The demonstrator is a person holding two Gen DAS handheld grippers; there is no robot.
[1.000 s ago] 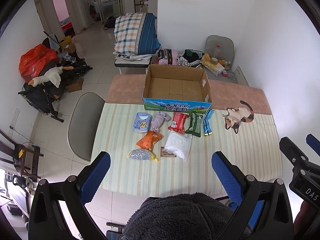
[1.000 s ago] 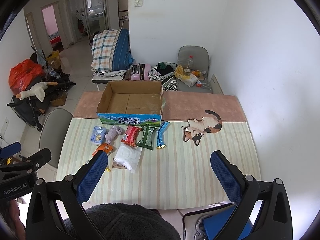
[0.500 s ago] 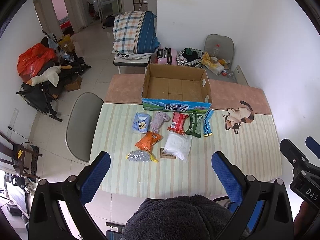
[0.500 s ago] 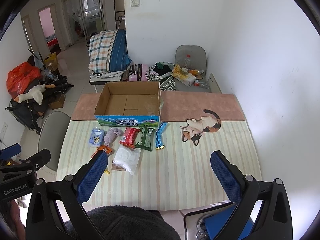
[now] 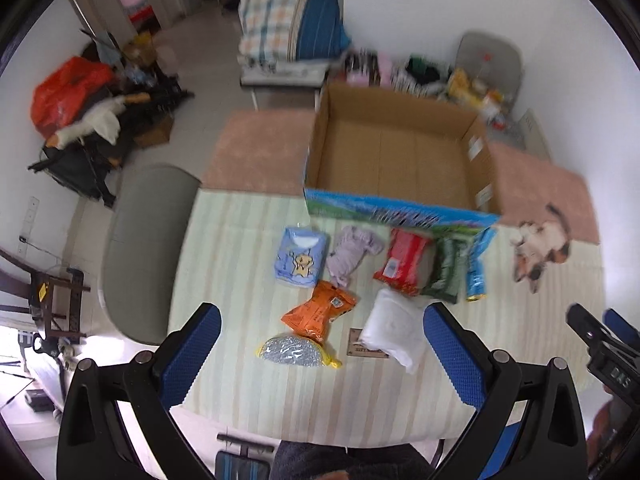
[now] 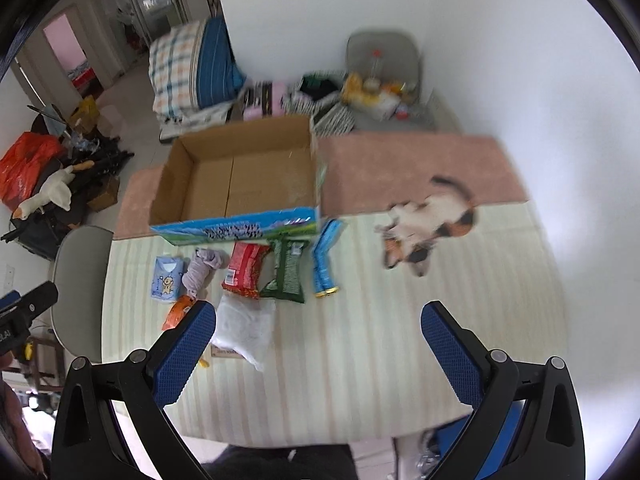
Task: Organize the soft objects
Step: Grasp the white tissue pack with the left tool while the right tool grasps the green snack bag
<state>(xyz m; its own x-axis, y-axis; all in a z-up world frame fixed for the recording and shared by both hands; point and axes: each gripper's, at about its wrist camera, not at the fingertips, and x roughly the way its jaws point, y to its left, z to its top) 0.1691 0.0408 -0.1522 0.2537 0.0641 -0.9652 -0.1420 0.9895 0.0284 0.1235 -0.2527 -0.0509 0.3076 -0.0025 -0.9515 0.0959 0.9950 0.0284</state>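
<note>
An open cardboard box (image 5: 400,152) (image 6: 240,176) stands empty at the back of the striped table (image 5: 248,248). In front of it lie soft packs: a light blue pack (image 5: 299,258), a purple cloth (image 5: 352,248), a red pack (image 5: 404,264), a green pack (image 5: 446,272), a blue tube pack (image 5: 478,264), an orange pack (image 5: 320,312), a white bag (image 5: 394,330) and a silver pouch (image 5: 294,350). My left gripper (image 5: 322,346) is open and empty above the near packs. My right gripper (image 6: 318,344) is open and empty above the table's middle.
A cat-shaped mat (image 6: 430,224) lies right of the box on the table. A grey chair (image 5: 144,248) stands at the table's left side. Floor clutter, a folded plaid quilt (image 5: 288,32) and another chair (image 6: 384,56) lie beyond the table.
Both grippers have moved forward and down toward the table, so the box and packs look larger. Both stay open and empty.
</note>
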